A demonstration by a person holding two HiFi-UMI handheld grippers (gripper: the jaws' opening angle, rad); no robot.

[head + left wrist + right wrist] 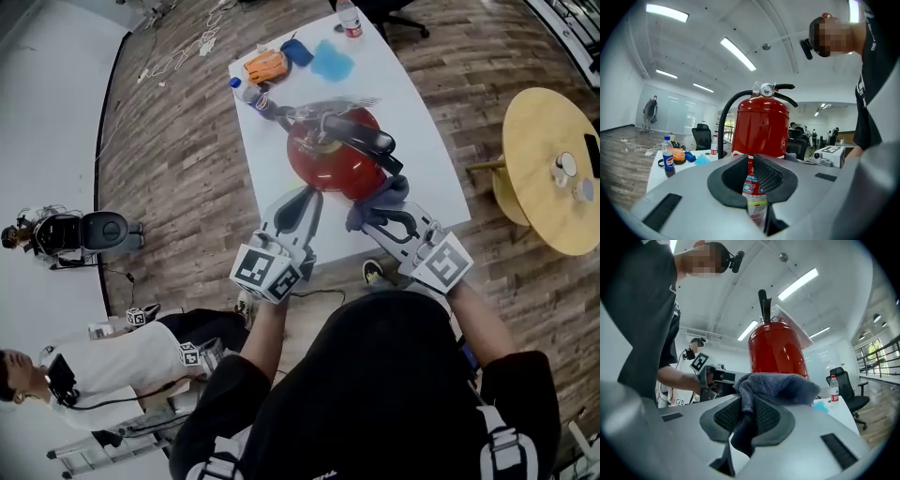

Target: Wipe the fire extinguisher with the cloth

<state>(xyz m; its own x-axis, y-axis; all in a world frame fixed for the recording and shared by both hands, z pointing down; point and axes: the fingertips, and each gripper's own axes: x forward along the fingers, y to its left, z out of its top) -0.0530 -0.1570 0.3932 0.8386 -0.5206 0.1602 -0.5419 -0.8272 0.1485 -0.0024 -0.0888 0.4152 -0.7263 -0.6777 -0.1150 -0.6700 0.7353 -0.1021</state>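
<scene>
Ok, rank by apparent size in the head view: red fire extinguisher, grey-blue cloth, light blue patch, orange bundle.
1. red fire extinguisher
2. grey-blue cloth
3. light blue patch and orange bundle: look alike, unranked.

Fire extinguisher point(330, 167) is bright red with a black hose and handle, plus a white, red and blue label right at the left gripper's point(305, 199) jaws. The cloth point(382, 197) in the right gripper point(375, 221) is a dusky grey-blue. Both grippers are pale grey with black ribbed pads point(768, 416) and black-and-white square markers. The table point(422, 122) under them is plain white.
</scene>
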